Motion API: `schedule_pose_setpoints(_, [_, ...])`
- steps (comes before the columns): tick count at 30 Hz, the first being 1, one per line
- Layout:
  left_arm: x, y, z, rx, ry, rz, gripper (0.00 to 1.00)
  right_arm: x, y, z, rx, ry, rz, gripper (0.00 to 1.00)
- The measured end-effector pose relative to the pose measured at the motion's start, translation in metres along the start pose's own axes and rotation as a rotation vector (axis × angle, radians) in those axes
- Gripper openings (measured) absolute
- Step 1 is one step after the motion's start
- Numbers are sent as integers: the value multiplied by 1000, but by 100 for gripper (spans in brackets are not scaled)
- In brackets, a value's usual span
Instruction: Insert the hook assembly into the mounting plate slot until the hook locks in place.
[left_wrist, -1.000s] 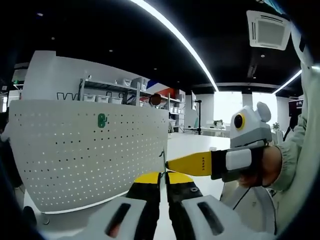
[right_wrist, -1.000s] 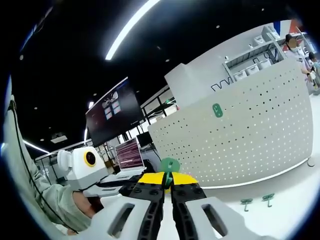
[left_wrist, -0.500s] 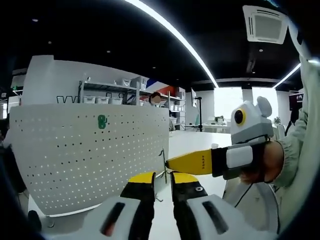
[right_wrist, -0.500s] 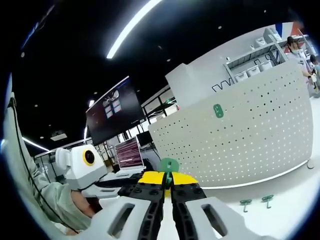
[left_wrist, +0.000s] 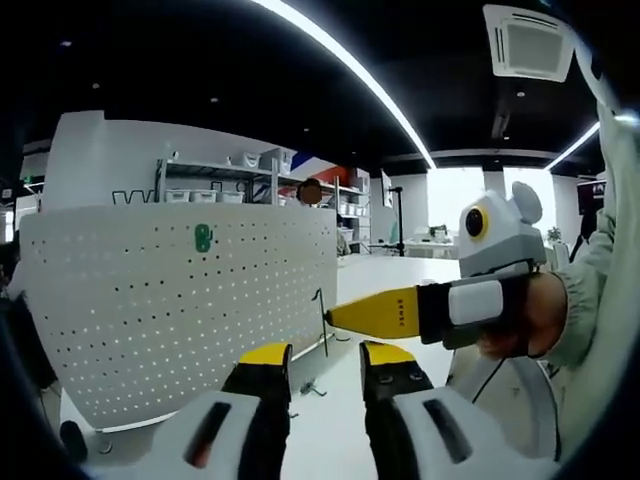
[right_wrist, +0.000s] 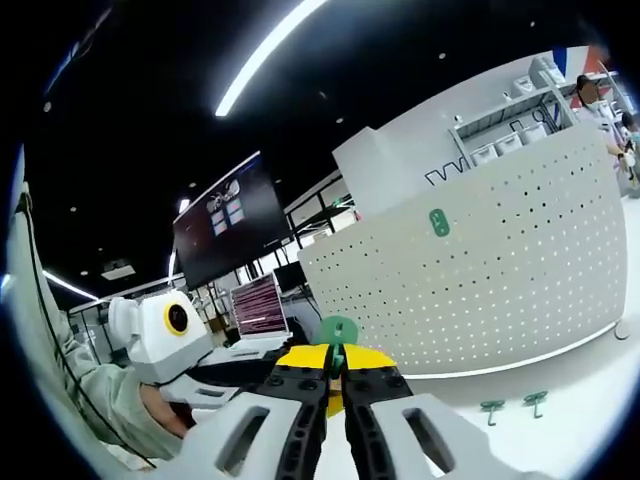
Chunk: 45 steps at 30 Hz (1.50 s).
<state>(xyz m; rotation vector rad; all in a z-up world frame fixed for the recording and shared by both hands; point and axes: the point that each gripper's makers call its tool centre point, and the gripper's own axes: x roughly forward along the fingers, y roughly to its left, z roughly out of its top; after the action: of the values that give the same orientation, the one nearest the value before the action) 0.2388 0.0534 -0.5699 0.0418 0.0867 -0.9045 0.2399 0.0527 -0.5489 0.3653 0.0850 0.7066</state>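
Left claw has been spreading open, letting go; right claw is pinching the green hook near the pegboard. Line it up squarely before pushing in.

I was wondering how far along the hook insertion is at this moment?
Done: one green hook already sits on the white pegboard. In hand: the right tool is shut on another green hook, held short of the board; the left tool is open beside it. Left: pushing that hook into a slot until it locks. Two more hooks lie on the table.
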Motion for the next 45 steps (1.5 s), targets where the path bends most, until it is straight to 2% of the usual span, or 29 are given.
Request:
schedule_pose_setpoints(8, [-5, 0, -5, -6, 18, 4, 34, 1, -1, 0, -16, 1, -3, 2])
schedule_pose_setpoints(16, [-13, 4, -15, 23, 46, 26, 34, 2, -13, 9, -39, -9, -29, 2])
schedule_pose_setpoints(28, [-24, 11, -27, 19, 70, 47, 34, 5, -28, 13, -82, -7, -69, 2])
schedule_pose_setpoints(41, [-28, 14, -36, 11, 85, 52, 34, 9, -46, 18, -169, -8, -133, 2])
schedule_pose_setpoints(44, [-29, 15, -38, 8, 85, 54, 34, 9, -54, 22, -223, -6, -164, 2])
schedule_pose_setpoints(45, [-30, 16, -38, 6, 85, 55, 34, 8, -60, 25, -259, -7, -202, 2])
